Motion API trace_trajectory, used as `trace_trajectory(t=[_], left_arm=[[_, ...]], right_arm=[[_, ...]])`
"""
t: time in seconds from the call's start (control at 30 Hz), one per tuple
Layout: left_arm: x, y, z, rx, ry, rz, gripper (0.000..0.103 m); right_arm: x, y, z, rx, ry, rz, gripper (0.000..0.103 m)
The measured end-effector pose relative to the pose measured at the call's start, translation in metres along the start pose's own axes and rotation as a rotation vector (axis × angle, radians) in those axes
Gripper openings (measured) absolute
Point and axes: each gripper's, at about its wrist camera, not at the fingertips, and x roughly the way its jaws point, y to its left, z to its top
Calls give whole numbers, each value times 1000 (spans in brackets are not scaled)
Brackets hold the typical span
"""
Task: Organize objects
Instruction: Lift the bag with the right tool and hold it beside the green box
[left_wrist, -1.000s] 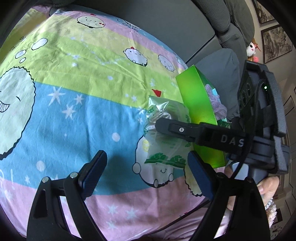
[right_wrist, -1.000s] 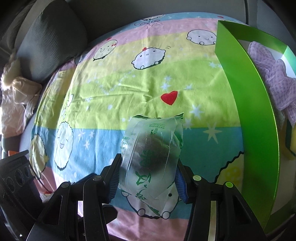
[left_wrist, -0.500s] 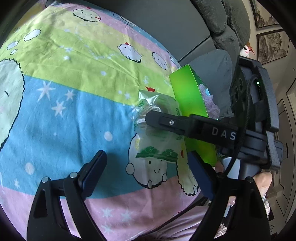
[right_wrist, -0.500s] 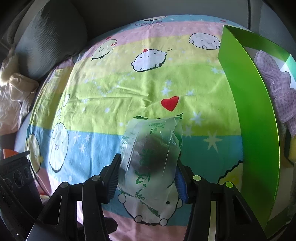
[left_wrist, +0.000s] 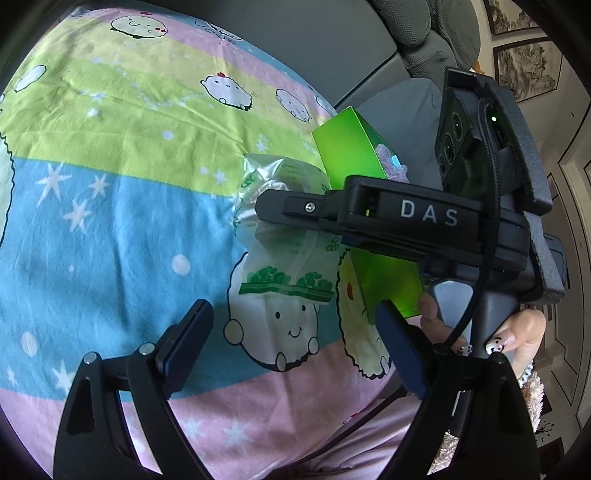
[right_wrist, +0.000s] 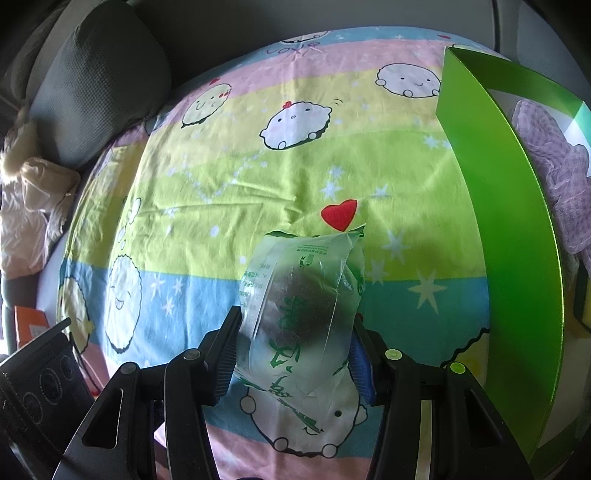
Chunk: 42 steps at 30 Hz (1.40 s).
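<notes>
My right gripper (right_wrist: 293, 354) points steeply down over the striped cartoon sheet (right_wrist: 229, 177), its pads clamped on a clear plastic packet (right_wrist: 301, 306) with a dark lump inside, just left of the green box (right_wrist: 513, 229). My left gripper (left_wrist: 291, 343) tilts gently downward, jaws wide and empty, facing the right hand (left_wrist: 517, 332) on its handle.

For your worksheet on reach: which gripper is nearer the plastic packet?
Right. The right gripper is clamped on the packet; the left gripper hangs open, short of it, touching nothing.
</notes>
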Motion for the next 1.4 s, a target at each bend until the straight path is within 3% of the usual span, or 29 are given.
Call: trace_trajectory(t=[0.37, 1.4], left_arm=[[1, -2, 1, 5, -16, -32, 87], [0, -1, 1, 17, -24, -13, 84]], right_arm=[[1, 4, -1, 2, 10, 27, 53], [-3, 5, 4, -15, 4, 14, 53]])
